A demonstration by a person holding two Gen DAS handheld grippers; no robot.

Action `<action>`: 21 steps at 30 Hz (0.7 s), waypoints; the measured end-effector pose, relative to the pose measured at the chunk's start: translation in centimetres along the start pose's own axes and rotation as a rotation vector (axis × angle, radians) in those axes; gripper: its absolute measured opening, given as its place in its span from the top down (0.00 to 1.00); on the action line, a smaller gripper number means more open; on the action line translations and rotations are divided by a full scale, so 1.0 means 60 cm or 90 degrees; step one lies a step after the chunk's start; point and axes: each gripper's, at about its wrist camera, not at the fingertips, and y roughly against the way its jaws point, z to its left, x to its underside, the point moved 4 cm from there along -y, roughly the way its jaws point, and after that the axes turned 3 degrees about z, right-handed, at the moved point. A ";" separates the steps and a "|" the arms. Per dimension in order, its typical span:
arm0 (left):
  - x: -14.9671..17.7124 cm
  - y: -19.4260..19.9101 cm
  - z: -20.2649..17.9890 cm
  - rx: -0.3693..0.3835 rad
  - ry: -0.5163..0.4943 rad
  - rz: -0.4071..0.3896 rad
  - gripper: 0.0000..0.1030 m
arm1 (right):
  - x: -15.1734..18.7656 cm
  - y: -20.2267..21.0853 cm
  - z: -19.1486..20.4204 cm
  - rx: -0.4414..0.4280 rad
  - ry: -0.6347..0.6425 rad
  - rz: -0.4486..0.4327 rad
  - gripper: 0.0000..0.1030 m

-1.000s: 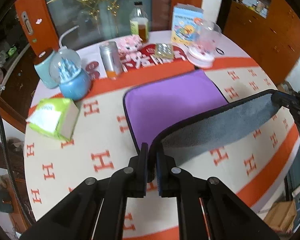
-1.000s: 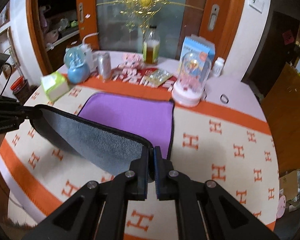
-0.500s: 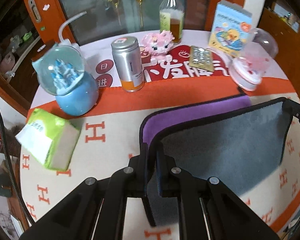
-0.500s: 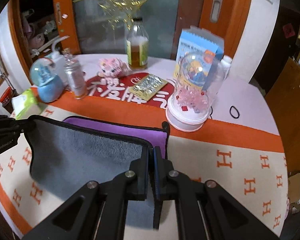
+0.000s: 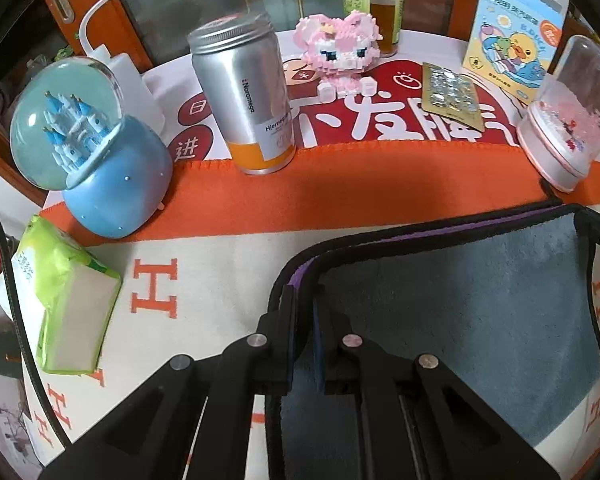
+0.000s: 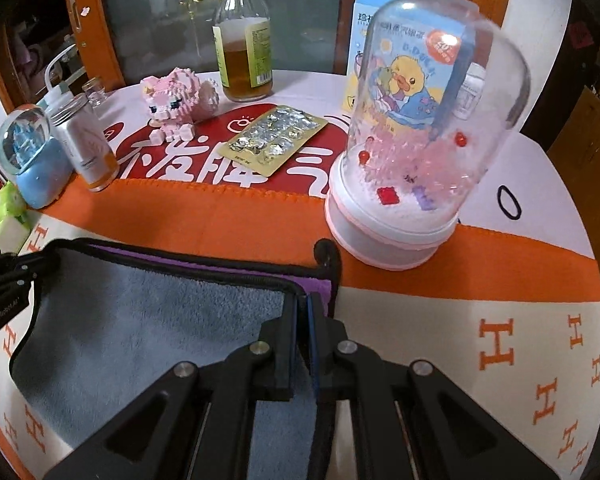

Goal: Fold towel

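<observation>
We see the black-edged grey and purple towel (image 5: 460, 312) on the H-patterned table cloth (image 5: 204, 264); behind it stands the silver metal can (image 5: 246, 96), the blue snow globe (image 5: 96, 160) to its left, the clear plastic dome (image 6: 416, 152) at the right.

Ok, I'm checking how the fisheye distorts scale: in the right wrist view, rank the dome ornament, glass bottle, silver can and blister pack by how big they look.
1. Dome ornament, but it's nearest.
2. Glass bottle.
3. Blister pack and silver can look alike; not ranked.

Even, fairly bright indoor light. Soft shadows fall on the tablecloth (image 5: 340, 204). Glare streaks the dome (image 6: 440, 92). Fisheye bending and dark vignetting mark the frame edges.
</observation>
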 end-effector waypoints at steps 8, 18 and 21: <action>-0.005 -0.015 -0.002 -0.011 0.024 -0.012 0.94 | 0.003 -0.035 0.001 0.017 0.009 0.019 0.95; -0.020 -0.010 0.002 -0.033 0.069 -0.049 0.94 | -0.001 -0.035 -0.002 0.033 0.009 0.015 0.95; -0.016 -0.018 -0.001 -0.044 0.068 -0.047 0.94 | -0.007 -0.038 -0.001 0.037 0.008 0.012 0.95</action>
